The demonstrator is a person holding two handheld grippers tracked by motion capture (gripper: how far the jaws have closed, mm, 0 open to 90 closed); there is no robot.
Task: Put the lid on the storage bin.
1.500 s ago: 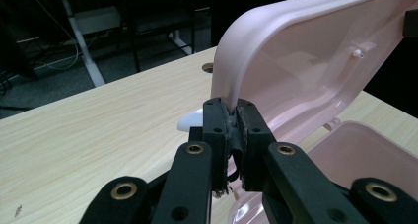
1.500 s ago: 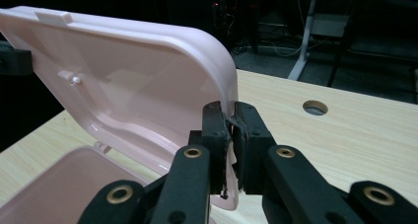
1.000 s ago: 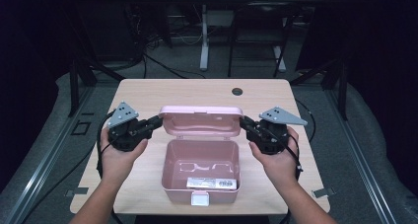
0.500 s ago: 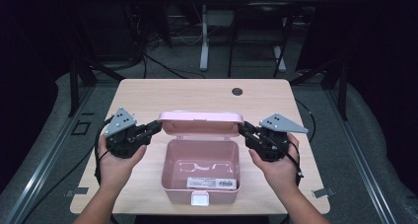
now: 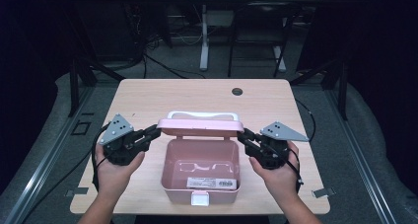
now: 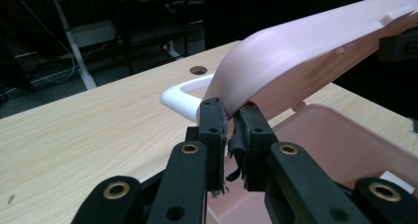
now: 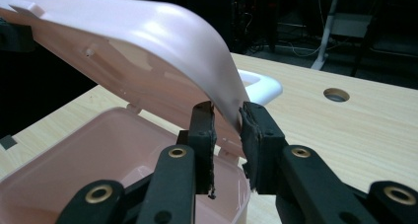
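- Pink box point(image 5: 199, 172) sat open on the wooden table point(image 5: 148, 93), between the two grippers, its base nearest the person.
- Pink lid point(image 5: 199, 127) was hinged up, half raised, tilted over the back of the box; white handle point(image 5: 203, 115) stuck out behind it.
- Left gripper point(image 5: 150, 133) sat at the lid's left end; in the left gripper view the lid's point(image 6: 305, 51) corner edge was wedged between the jaws, narrow gap, left pad point(image 6: 213, 120) on the rim.
- Its jaws had just been easing apart, lid edge between them; I cannot tell for sure whether both pads pressed.
- Right gripper point(image 5: 245, 135) sat at the lid's right end; in the right gripper view point(image 7: 224, 123) the lid point(image 7: 148, 41) rim ran between the jaws, with a visible gap beside the left jaw.
- Right jaws had just been opening, grip looked loose.
- White label point(image 5: 212, 183) lay on the box floor, white latch point(image 5: 200, 199) on its front wall.
- Cable hole point(image 5: 237, 92) was on the table beyond the lid, well apart from both grippers.
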